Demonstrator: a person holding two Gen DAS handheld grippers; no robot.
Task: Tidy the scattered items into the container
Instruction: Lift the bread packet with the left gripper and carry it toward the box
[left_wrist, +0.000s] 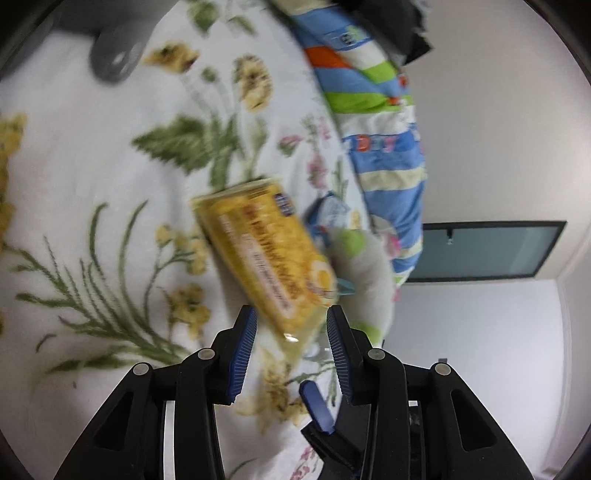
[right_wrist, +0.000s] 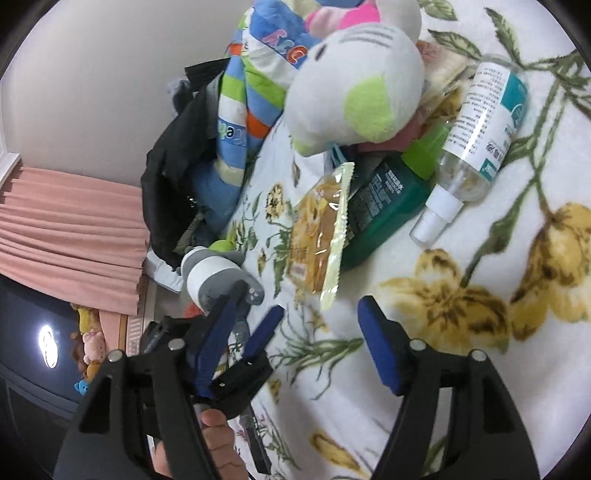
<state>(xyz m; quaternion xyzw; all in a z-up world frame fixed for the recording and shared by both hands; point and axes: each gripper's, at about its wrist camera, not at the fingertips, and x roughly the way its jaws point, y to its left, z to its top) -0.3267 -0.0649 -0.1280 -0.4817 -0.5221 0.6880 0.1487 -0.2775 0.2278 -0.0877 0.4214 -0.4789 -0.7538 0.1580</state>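
- Here, in the left wrist view, the left tool stands partly apart with the near end of a yellow snack packet between its pads; motion blur hides whether they press it. The packet lies on the flowered blanket, probably awaiting a lift towards a container that is out of sight.
- In the right wrist view, the right tool gapes wide and holds nothing. The packet lies just ahead of it, touching a green bottle, with a clear spray bottle and a plush toy beyond.

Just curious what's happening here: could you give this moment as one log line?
right gripper: open, empty | left gripper: grip unclear | yellow plastic snack packet: on white floral blanket, just ahead
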